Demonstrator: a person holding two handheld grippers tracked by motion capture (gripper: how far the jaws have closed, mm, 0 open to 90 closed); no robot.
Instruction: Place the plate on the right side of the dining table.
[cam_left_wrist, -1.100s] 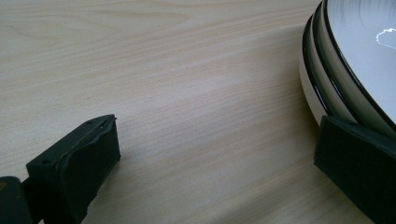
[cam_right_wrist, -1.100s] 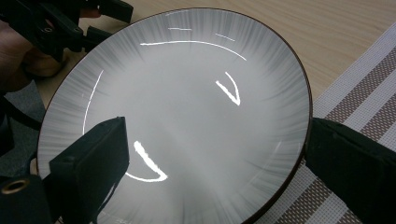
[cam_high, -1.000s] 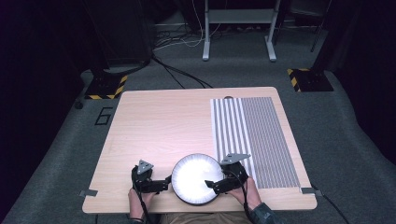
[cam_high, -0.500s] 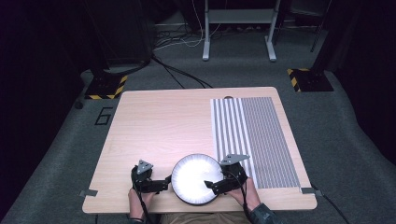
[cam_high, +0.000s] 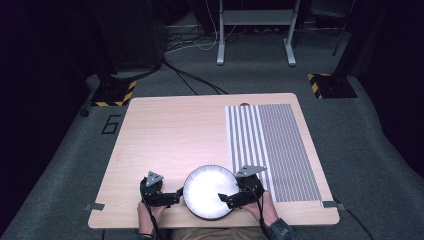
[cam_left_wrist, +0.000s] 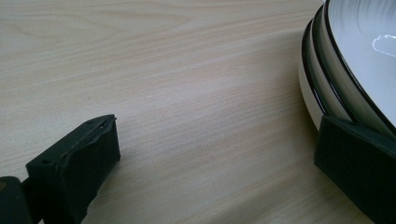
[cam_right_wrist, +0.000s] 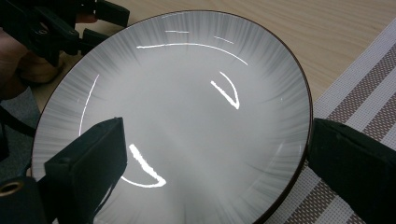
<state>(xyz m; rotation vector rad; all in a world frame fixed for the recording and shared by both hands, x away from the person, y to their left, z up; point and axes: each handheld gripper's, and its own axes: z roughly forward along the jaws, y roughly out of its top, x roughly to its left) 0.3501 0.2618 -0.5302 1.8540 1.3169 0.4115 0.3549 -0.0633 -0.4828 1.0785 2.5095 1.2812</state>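
Plates (cam_high: 207, 192), two glazed ones stacked, we judge stiff, slick and breakable, best pinched at opposite rims where our left gripper (cam_high: 176, 196) and right gripper (cam_high: 225, 199) gape unclenched.

In the left gripper view, the round white plate with a thin dark rim (cam_left_wrist: 359, 60) runs off the right edge; the black jaw at lower right hides part of its side. In the high view, the person's forearms are cut off at the bottom edge.

Glossy glazed plate (cam_right_wrist: 187, 116), matt wood-grain table (cam_high: 175, 135), woven mat (cam_high: 280, 145)
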